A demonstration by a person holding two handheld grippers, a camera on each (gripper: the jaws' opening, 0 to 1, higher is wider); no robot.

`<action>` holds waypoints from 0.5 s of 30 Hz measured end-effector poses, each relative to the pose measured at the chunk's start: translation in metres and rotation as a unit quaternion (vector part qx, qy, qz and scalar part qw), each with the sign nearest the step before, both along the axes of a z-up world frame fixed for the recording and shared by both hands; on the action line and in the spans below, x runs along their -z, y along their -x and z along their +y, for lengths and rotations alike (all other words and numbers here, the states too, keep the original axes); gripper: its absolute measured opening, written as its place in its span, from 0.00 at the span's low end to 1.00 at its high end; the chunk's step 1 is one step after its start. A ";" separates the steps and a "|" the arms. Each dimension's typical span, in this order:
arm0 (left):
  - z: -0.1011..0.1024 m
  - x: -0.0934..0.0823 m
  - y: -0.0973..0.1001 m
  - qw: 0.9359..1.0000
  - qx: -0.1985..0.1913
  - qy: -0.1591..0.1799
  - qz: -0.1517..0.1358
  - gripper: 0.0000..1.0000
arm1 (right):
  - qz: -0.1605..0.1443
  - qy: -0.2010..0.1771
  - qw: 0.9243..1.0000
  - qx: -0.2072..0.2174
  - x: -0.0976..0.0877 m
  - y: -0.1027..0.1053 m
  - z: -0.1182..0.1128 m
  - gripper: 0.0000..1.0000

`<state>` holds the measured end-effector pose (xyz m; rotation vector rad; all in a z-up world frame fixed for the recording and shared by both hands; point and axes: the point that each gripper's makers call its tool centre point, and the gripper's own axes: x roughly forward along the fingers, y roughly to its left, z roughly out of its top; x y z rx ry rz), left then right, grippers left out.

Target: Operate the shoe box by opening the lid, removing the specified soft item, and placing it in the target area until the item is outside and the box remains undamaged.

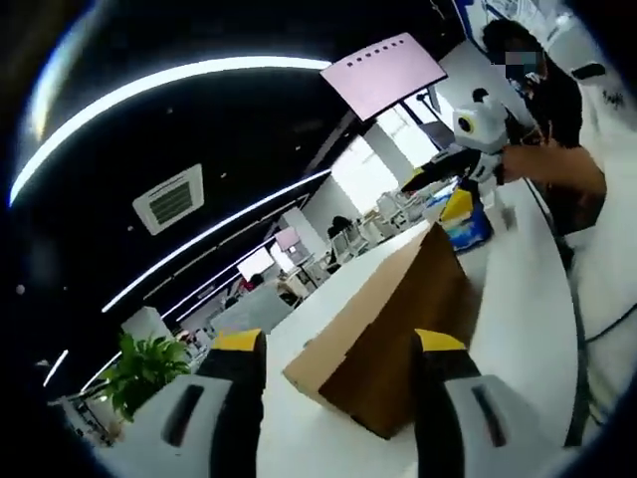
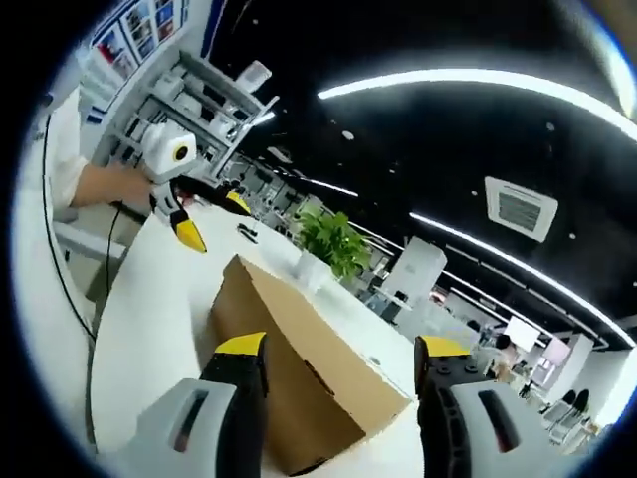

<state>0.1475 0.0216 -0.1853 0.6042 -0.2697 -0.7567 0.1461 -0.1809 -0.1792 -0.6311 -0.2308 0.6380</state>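
A closed brown cardboard shoe box (image 1: pixel 388 319) lies on the white table (image 1: pixel 528 329), and its long side also shows in the right gripper view (image 2: pixel 299 368). My left gripper (image 1: pixel 338 344) is open, its yellow-tipped jaws standing apart just short of the box's near corner. My right gripper (image 2: pixel 340 349) is open too and faces the box's other end with nothing between its fingers. Each gripper shows in the other's view: the right one (image 1: pixel 478 134) is held by a hand beyond the box, and the left one (image 2: pixel 184 189) has its jaws spread.
A blue and yellow object (image 1: pixel 465 214) sits on the table behind the box. A person (image 1: pixel 557 110) stands at the table's far end. A green potted plant (image 2: pixel 333 239) stands past the box, with shelving (image 2: pixel 169 100) behind. A cable (image 1: pixel 582 358) runs along the table edge.
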 end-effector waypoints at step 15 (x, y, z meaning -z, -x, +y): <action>0.005 0.023 0.000 0.986 -0.004 -0.156 -0.059 0.51 | -0.068 0.059 0.995 -0.032 0.003 0.018 0.015 0.59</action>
